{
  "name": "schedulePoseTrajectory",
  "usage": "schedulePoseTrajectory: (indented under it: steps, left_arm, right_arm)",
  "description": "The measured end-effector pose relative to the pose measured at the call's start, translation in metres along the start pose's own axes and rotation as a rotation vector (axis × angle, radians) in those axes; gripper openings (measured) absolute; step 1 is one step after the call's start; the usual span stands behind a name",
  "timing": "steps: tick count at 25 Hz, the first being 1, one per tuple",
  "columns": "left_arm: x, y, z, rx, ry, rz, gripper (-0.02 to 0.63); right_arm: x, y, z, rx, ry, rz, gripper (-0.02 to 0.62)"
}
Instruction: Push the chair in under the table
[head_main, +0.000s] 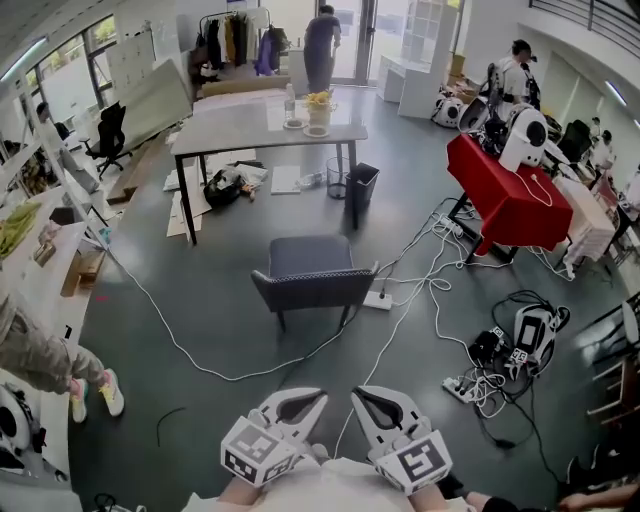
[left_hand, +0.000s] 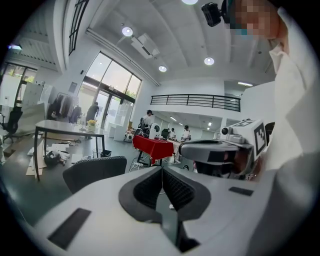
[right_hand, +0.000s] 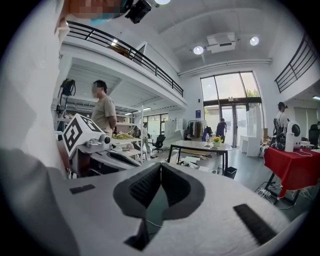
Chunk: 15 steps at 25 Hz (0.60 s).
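Grey chair (head_main: 312, 272) stands well ahead of the left gripper (head_main: 305, 402) and right gripper (head_main: 372, 400) alike, backrest toward them, worktop (head_main: 250, 125) beyond, both jaws pressed together, empty.

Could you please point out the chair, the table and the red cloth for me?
chair (head_main: 310, 256): head view, middle of its seat.
table (head_main: 235, 128): head view, bare part of its top.
red cloth (head_main: 505, 200): head view, its draped top.
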<state>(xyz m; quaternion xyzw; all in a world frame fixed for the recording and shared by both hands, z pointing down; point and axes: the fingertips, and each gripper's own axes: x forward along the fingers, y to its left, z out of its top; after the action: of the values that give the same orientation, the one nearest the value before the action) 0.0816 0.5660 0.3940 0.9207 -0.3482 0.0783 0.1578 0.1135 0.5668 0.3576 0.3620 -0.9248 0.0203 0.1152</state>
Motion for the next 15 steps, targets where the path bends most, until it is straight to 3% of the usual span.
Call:
schedulePoseTrajectory:
  steps: [10,15]
  left_arm:
    - [0.027,0.013,-0.006,-0.084,-0.003,0.041,0.015]
    - [0.039,0.034,-0.002,-0.075,0.02,0.056,0.015]
  right_arm:
    - [0.006,-0.037,-0.012,0.027,-0.017,0.017,0.003]
    - [0.025,-0.043,-0.018,0.036,0.008,0.048,0.003]
